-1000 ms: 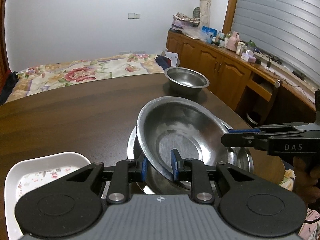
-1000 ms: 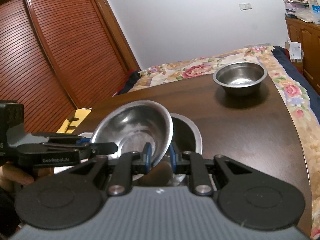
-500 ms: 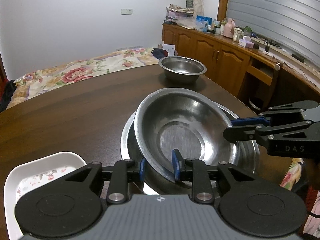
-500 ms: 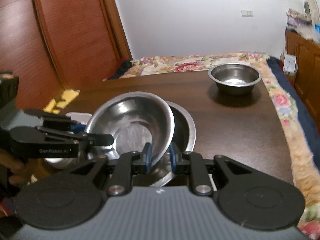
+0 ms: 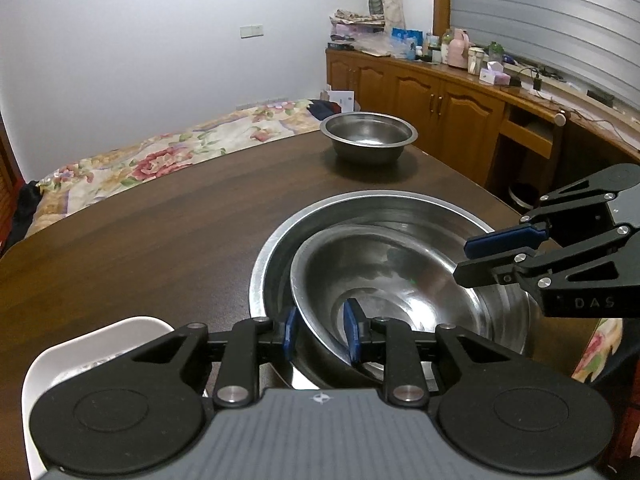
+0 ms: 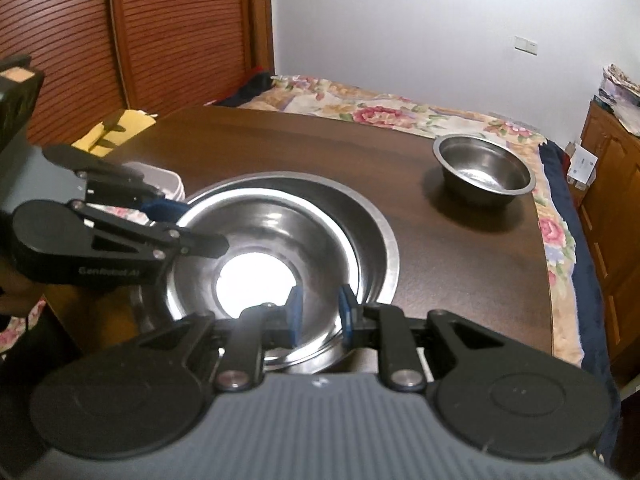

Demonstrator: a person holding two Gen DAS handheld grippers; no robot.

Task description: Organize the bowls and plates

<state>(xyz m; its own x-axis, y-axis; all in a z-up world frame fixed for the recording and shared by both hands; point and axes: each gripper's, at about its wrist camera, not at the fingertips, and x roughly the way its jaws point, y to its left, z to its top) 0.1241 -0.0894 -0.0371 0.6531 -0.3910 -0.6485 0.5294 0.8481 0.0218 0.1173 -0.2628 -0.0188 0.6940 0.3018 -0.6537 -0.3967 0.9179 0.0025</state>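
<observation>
Right now the left gripper (image 5: 319,334) pinches the near rim of the inner steel bowl (image 5: 404,276), which sits nested but tilted inside the larger steel bowl (image 5: 272,256) on the dark table (image 5: 160,240). On the opposite side the right gripper (image 6: 318,314) straddles that rim, though I cannot tell whether its pads actually bite. If one side lets go first, the inner bowl could slide, clang down and jolt the larger bowl toward the white dish (image 5: 52,364).
</observation>
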